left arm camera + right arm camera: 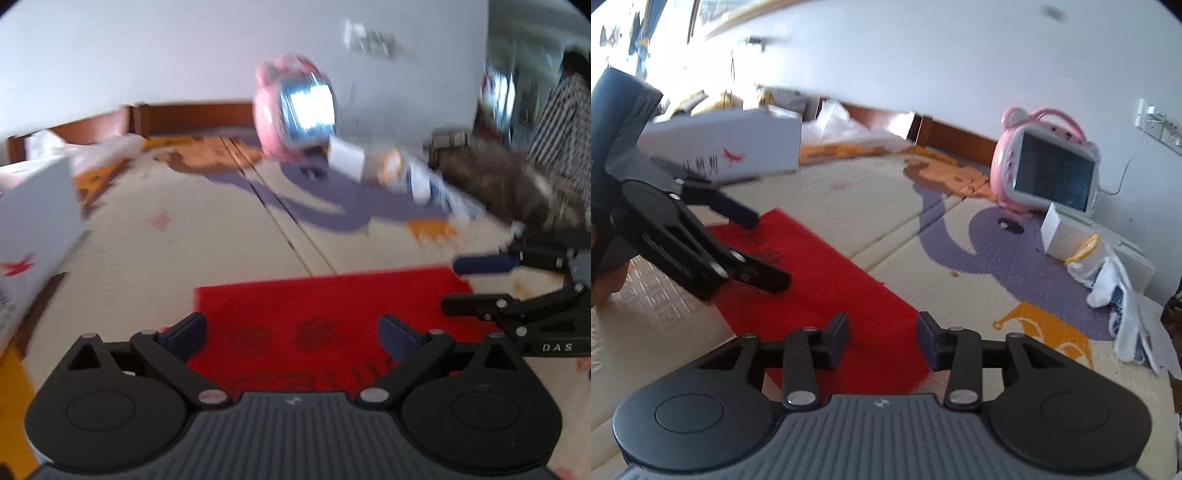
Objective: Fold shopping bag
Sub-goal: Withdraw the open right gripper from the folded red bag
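Note:
The red shopping bag [325,314] [820,266] lies flat on the patterned play mat [960,258]. In the left wrist view my left gripper [293,332] stands wide open just above the bag's near part, with nothing between its fingers. From the right wrist view the left gripper [764,247] is at the bag's far left end, jaws apart; I cannot tell whether a pad touches the fabric. My right gripper [882,332] is open over the bag's near corner, its pads pressing on nothing. It also enters the left wrist view as the right gripper [465,286] by the bag's right edge.
A white box with red marks [33,229] [731,147] stands at the left. A pink toy with a screen [295,110] [1045,170], a small white box [1067,236] and white cloth [1119,306] lie along the wall. A person in striped clothing [561,122] is at the far right.

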### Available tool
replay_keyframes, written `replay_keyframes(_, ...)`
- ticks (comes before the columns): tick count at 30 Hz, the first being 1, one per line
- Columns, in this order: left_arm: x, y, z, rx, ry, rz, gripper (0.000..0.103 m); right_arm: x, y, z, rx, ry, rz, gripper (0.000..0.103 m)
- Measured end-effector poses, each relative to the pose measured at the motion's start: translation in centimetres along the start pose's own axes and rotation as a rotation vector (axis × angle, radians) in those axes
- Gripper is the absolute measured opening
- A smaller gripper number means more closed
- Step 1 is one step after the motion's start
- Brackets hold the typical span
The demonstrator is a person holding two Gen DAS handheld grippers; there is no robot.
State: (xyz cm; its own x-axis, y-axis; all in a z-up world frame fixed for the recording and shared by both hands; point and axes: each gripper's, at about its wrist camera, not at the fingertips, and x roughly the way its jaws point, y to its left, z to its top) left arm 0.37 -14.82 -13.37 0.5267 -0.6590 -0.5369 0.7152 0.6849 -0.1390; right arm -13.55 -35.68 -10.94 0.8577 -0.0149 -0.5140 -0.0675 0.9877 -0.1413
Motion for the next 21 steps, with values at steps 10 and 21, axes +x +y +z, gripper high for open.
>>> replay_keyframes(10, -3.1, 6.7, 2.0, -0.219, -0.104, 0.007, 0.099, -0.6, -3.9, 1.2, 0.353, -0.092, 0.226, 0.051)
replay_keyframes(21, -1.4, 0.3, 1.5, 0.133, -0.031, 0.027, 0.099, 2.1, 0.0, 1.0, 0.179, 0.008, 0.183, 0.047)
